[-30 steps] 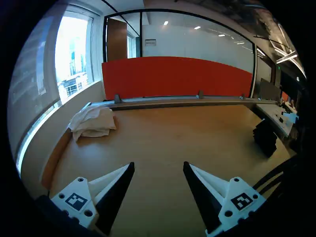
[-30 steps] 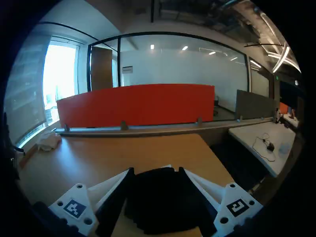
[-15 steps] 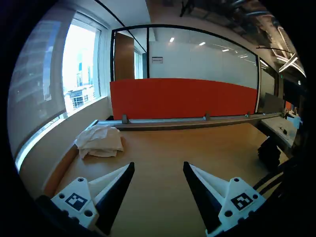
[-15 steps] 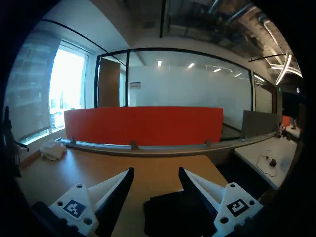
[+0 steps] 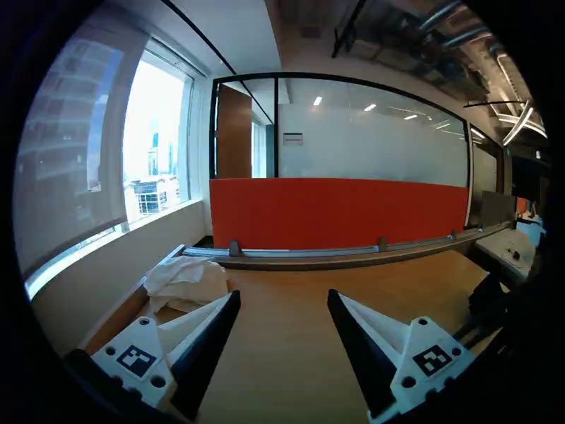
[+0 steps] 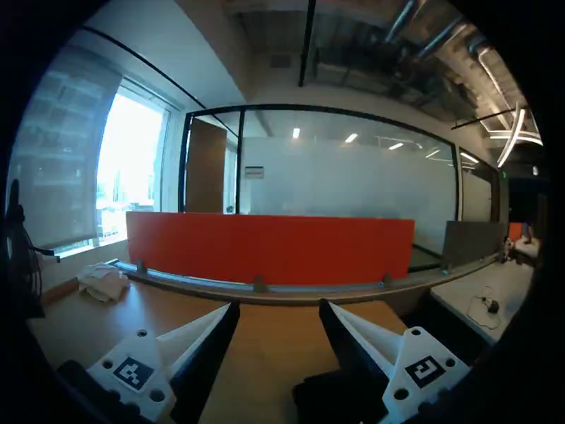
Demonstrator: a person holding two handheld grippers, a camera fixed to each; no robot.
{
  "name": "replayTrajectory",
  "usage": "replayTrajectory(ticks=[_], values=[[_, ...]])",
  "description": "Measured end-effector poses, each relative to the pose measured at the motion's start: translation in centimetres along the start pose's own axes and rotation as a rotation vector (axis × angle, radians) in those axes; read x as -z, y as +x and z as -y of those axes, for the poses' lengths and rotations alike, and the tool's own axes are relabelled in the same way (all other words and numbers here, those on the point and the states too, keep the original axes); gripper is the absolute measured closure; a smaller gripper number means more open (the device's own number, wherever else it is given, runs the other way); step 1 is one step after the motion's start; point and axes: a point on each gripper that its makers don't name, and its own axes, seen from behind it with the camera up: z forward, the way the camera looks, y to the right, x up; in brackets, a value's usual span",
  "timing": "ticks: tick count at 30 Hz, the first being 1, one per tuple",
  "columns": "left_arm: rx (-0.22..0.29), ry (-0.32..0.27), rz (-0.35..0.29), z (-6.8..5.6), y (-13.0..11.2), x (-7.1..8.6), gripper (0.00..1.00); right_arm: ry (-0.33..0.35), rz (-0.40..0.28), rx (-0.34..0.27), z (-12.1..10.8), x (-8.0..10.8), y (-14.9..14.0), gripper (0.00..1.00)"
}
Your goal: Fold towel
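Note:
A crumpled white towel (image 5: pixel 185 283) lies at the far left of the wooden table (image 5: pixel 296 353), close to the window wall. In the right gripper view the same white towel (image 6: pixel 102 280) is small and far to the left. My left gripper (image 5: pixel 282 295) is open above the table, nothing between its fingers. A dark folded cloth stack (image 6: pixel 332 396) lies low beside the right finger of my right gripper (image 6: pixel 277 305), which is open and holds nothing. In the left gripper view that dark stack (image 5: pixel 487 293) sits at the table's right end.
An orange divider panel (image 5: pixel 339 212) on a grey rail (image 5: pixel 318 253) closes off the table's far edge. A window wall runs along the left. A white desk (image 6: pixel 487 293) with a cable stands beyond a gap on the right.
Both views have tilted upward, showing less table and more ceiling. The dark stack, between the right gripper's fingers a second ago, now lies lower and off to the right finger's side.

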Motion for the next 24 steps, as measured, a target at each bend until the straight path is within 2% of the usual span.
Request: replayTrajectory(ticks=[6, 15, 24], values=[[0.017, -0.009, -0.014, -0.1, 0.3, -0.1, 0.09, 0.004, -0.017, -0.018, 1.4, -0.3, 0.2, 0.13], [0.021, -0.013, -0.037, 0.3, 0.3, -0.5, 0.09, -0.006, -0.022, -0.018, 2.1, -0.5, -0.1, 0.13], [0.022, -0.022, -0.061, 0.5, -2.1, -1.3, 0.09, -0.023, -0.038, -0.008, 2.7, -1.0, -2.3, 0.13]])
